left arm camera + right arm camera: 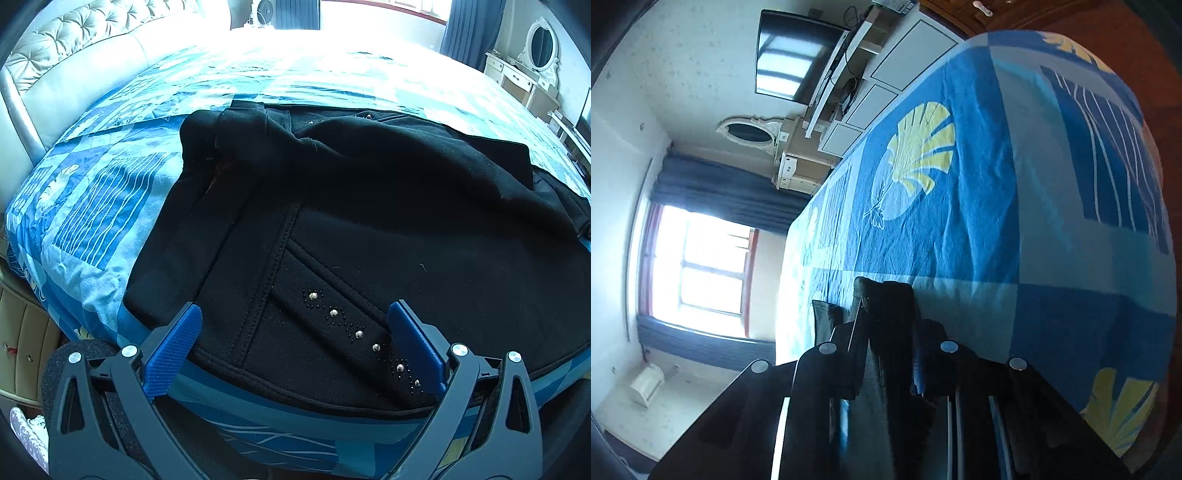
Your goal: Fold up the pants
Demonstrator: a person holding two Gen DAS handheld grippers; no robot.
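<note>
The pants [369,229] are black, soft and fleecy, lying flat on the bed [92,221] with one part folded back over the rest in a thick rounded roll. Stitched seams run down the near panel, and a slanted pocket band carries a row of metal studs [358,334] ringed with tiny beads. The bed cover is a crumpled blue patchwork with white stripes and yellow fan shapes. A tufted pale headboard [74,37] stands at the far left, a white dresser [524,77] with an oval mirror at the far right.

The left claw [295,332] hangs just over the near edge of the pants, its ribbed blue pads [177,350] wide apart and gripping nothing. The right claw [886,354], rolled sideways, is pinched together on a fold of the black cloth.
</note>
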